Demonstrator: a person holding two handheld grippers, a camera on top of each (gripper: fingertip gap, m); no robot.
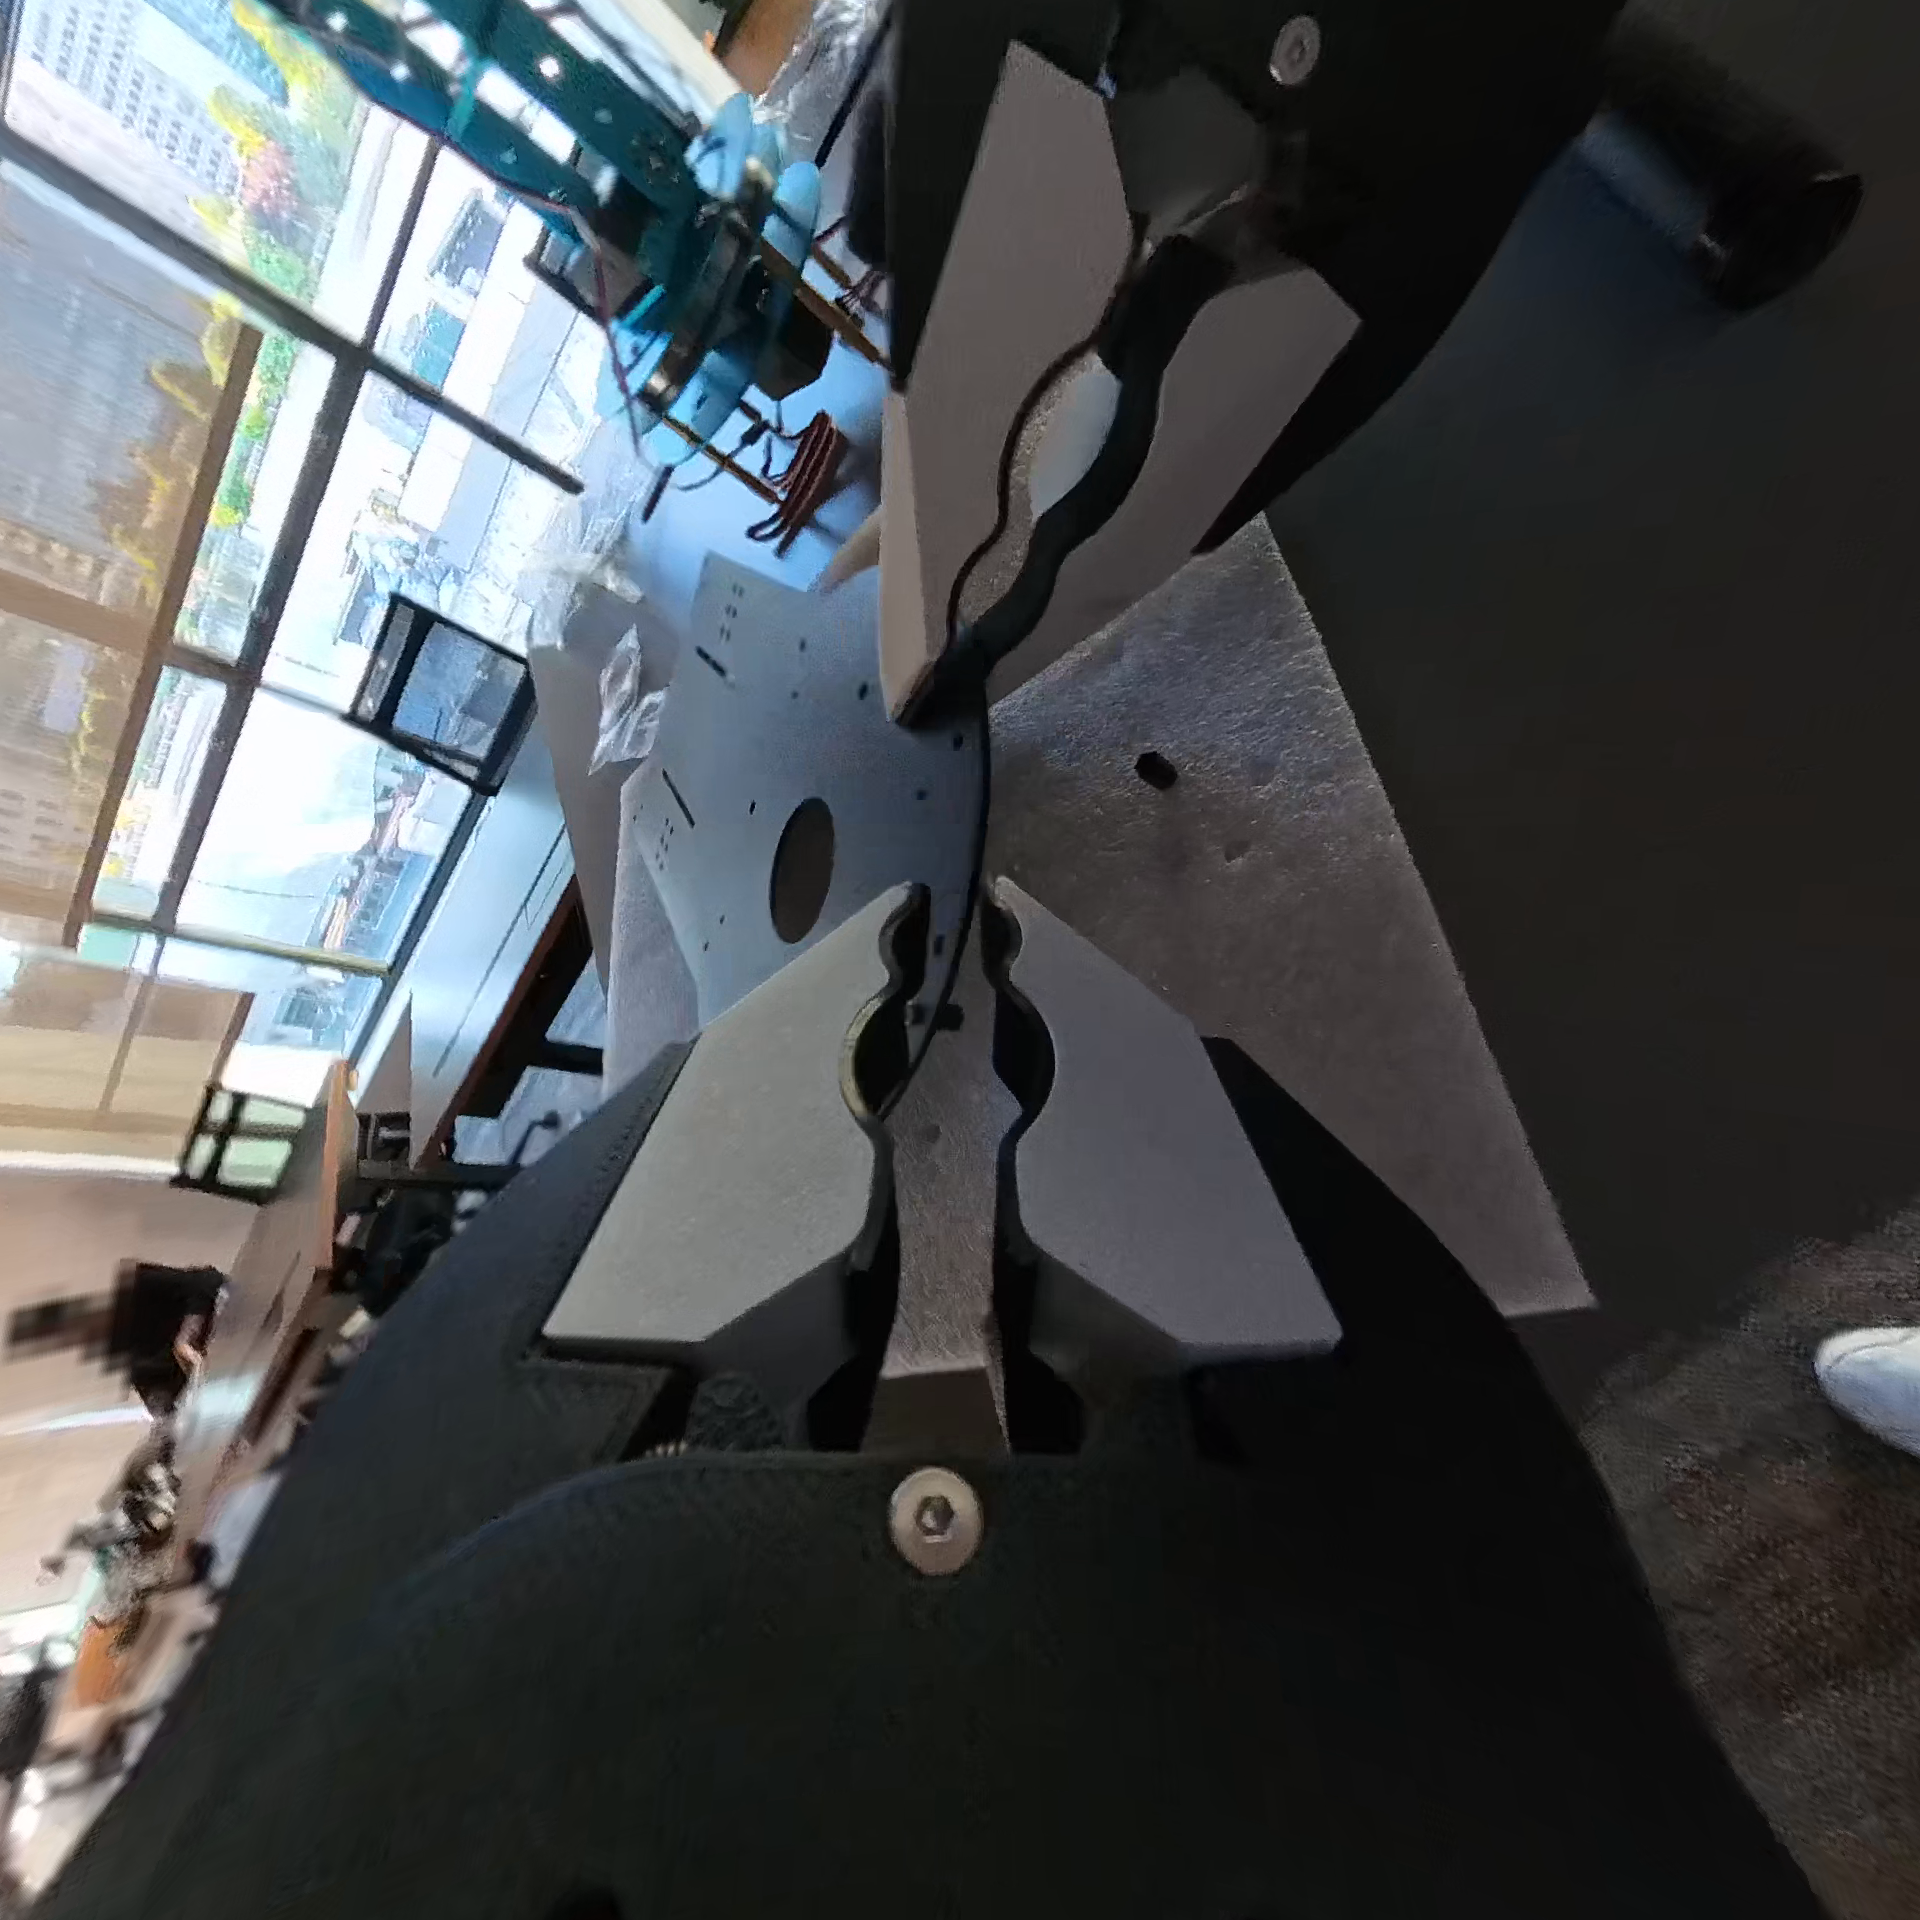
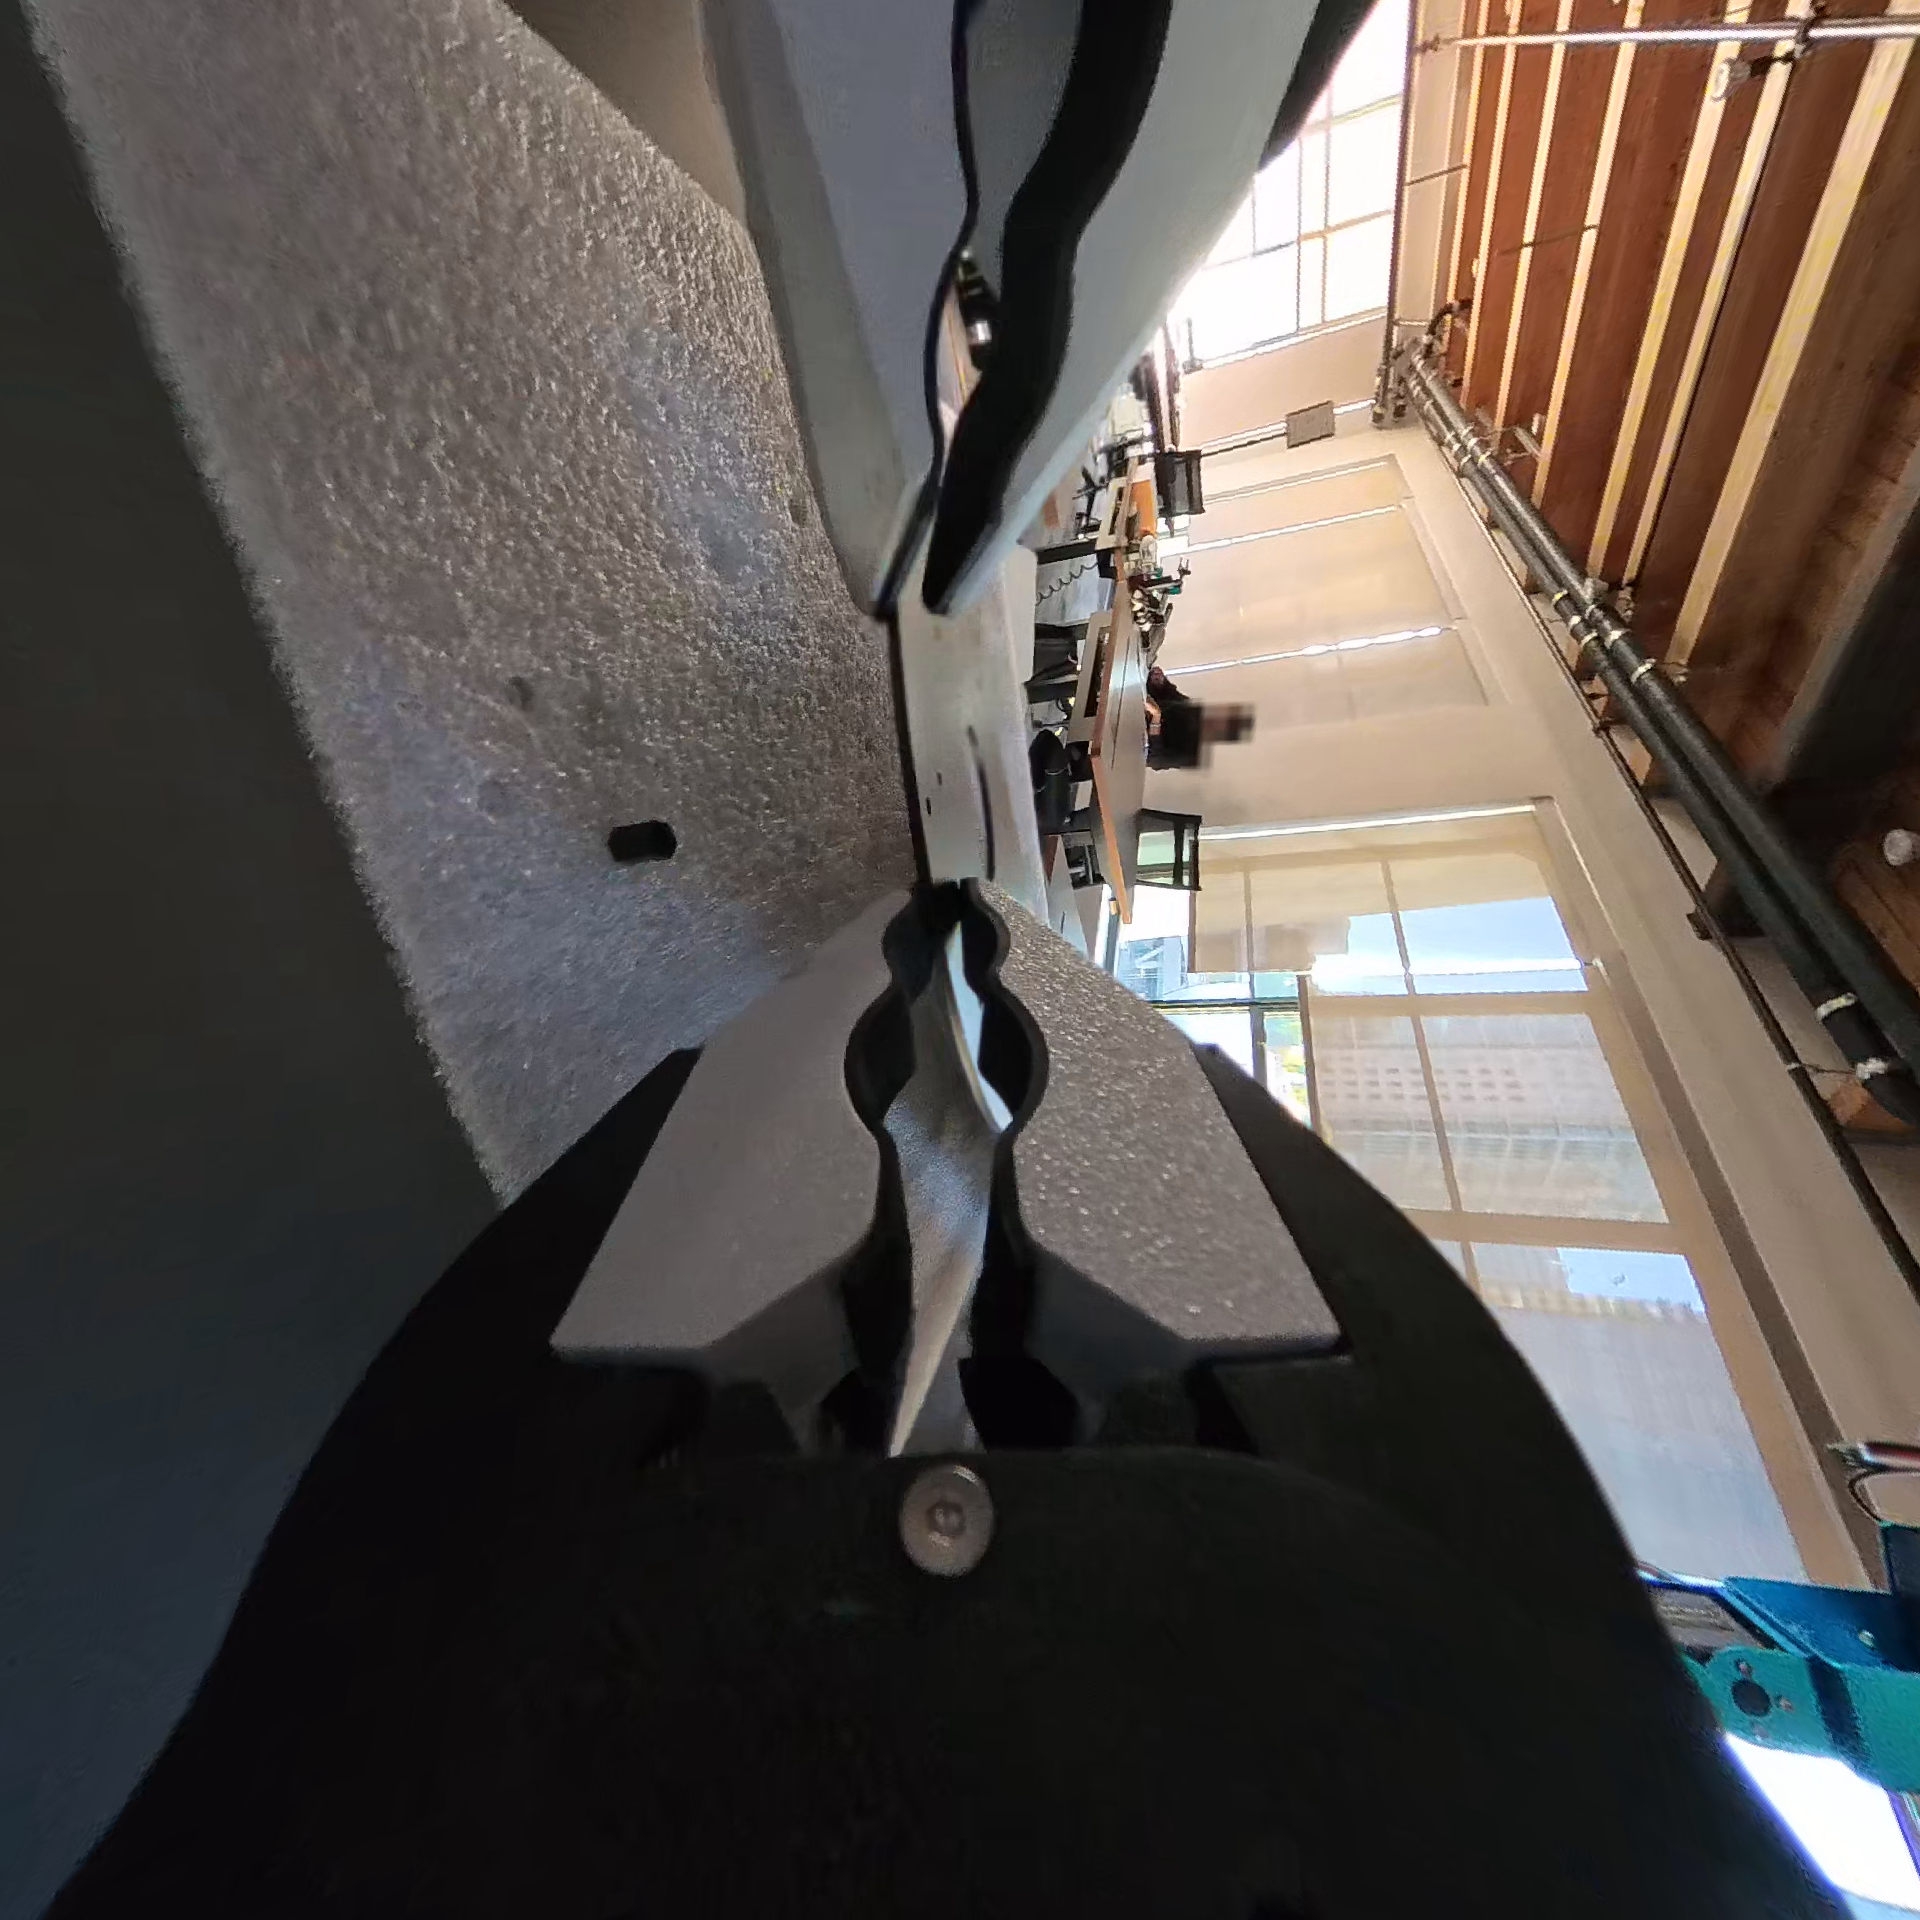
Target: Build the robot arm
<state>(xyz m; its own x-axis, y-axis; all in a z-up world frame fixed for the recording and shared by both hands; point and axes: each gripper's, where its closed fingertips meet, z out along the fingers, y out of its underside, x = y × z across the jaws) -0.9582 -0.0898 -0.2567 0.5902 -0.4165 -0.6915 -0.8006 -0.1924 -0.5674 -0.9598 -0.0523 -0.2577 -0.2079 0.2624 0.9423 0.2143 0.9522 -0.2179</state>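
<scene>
A thin grey metal plate (image 1: 748, 748) with a large round hole and several small holes is held on edge, against a grey foam sheet (image 1: 1195, 831). My left gripper (image 1: 954, 899) is shut on the plate's curved rim, with the foam caught between the fingers. The right gripper (image 1: 935, 696) grips the same rim from the opposite side, above. In the right wrist view my right gripper (image 2: 948, 896) is shut on the plate's shiny edge (image 2: 951, 727) and the foam sheet (image 2: 499, 520). The left gripper (image 2: 914, 603) faces it from above.
A teal robot arm (image 1: 675, 208) on a wooden base with wires stands beyond the plate, near clear plastic bags (image 1: 623, 686) and a black-framed box (image 1: 447, 696). Windows lie behind. A white shoe (image 1: 1881, 1382) is on the carpet. A seated person (image 2: 1174, 727) is far off at desks. My right fingertips sit around 5 cm from my left ones.
</scene>
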